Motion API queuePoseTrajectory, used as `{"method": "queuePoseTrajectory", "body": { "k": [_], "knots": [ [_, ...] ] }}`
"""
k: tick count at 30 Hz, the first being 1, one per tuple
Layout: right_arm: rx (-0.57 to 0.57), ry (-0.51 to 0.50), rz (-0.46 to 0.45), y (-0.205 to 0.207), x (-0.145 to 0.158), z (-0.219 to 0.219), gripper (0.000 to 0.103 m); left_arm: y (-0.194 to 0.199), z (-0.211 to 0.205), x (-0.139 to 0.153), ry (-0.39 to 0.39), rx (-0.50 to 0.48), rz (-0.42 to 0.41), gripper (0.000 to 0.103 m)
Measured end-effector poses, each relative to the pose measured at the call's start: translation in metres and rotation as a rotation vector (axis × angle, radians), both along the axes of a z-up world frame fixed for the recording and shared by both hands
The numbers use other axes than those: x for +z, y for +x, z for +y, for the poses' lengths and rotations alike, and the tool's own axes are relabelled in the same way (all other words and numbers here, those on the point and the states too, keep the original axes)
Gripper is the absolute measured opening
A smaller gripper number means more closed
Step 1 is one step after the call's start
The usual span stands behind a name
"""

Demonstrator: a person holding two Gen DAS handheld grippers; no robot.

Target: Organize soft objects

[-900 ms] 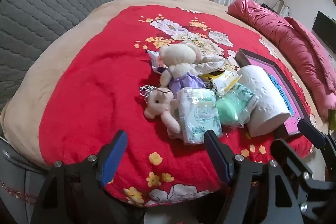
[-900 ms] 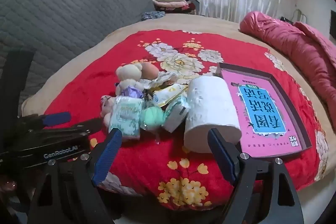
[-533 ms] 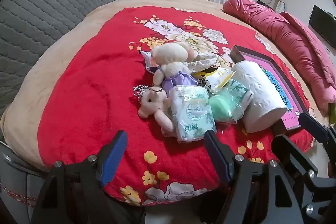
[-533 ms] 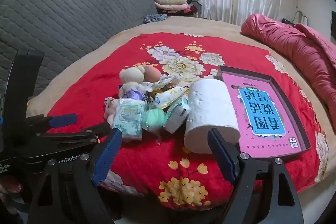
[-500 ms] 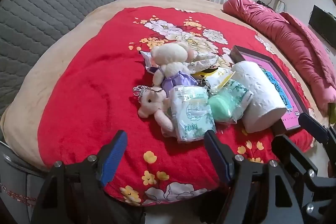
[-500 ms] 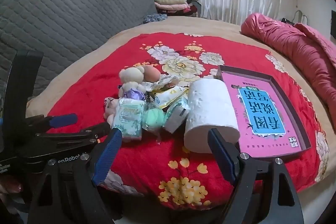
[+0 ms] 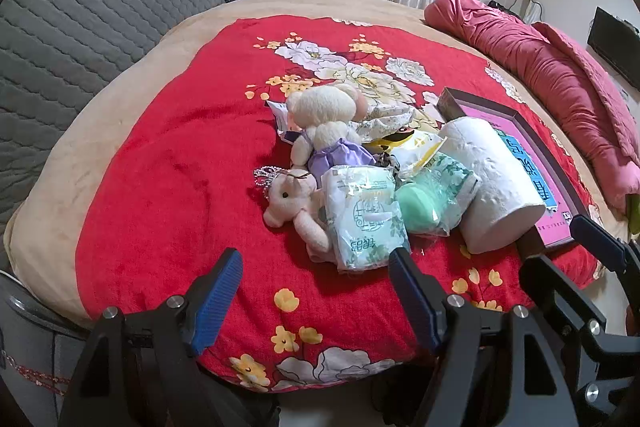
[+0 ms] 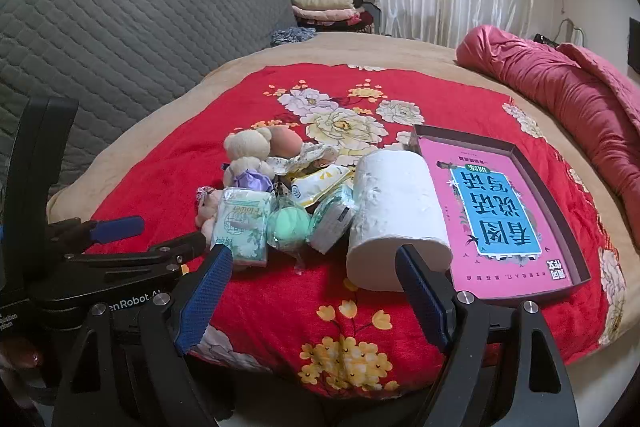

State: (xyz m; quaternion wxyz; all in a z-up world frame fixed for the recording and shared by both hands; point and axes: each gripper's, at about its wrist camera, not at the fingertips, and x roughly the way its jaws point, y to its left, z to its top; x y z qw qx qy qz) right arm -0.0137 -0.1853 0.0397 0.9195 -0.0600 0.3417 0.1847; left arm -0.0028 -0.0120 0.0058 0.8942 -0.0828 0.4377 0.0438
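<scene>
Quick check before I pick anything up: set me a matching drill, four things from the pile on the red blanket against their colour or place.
Things:
1. toilet roll
2. teddy bear
3. sponge ball
4. book

Descriptions:
A. mint green, wrapped in clear plastic
B. pink cover, lying in a dark tray
C. white, on its side beside the tray
D. cream, in a purple dress

Pairs: 1-C, 2-D, 3-A, 4-B
</scene>
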Motion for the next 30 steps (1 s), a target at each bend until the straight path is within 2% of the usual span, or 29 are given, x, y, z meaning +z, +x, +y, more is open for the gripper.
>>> {"method": "queuePoseTrajectory", "body": {
  "k": [30],
  "knots": [
    [-0.002,0.001,-0.001,-0.0013,0.0016,-0.0002,0.084,-0.0020,-0.0038,0.0039,0.005,-0.010,-0.011,0.075]
  ]
}}
